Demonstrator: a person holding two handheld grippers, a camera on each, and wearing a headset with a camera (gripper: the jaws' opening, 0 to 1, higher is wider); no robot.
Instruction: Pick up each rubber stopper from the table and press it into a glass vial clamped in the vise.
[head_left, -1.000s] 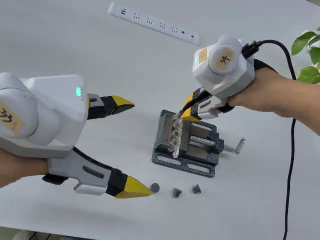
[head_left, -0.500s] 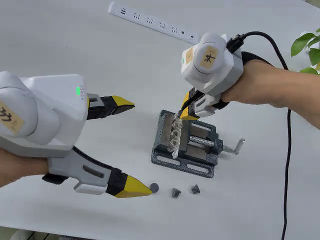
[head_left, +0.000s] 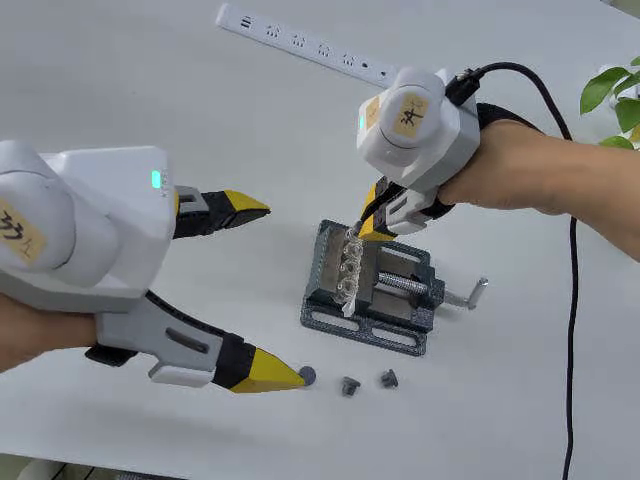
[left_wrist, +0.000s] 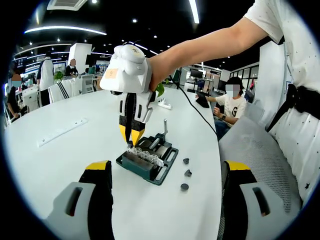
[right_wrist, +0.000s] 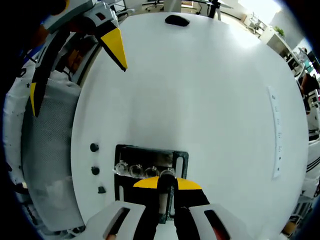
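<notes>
While your left gripper (head_left: 282, 293) stays wide open, its lower tip just beside the nearest of 3 stoppers (head_left: 308, 375) on the table (head_left: 150, 90), your right gripper (head_left: 362, 232), jaws nearly together, sits at the end vial (head_left: 353, 243) in the vise (head_left: 330, 318). Its body has leaned leftward since 1 second ago.

Three dark stoppers (head_left: 349, 385) lie beside the vise (head_left: 365, 330) holding clear vials (head_left: 350, 268).
</notes>
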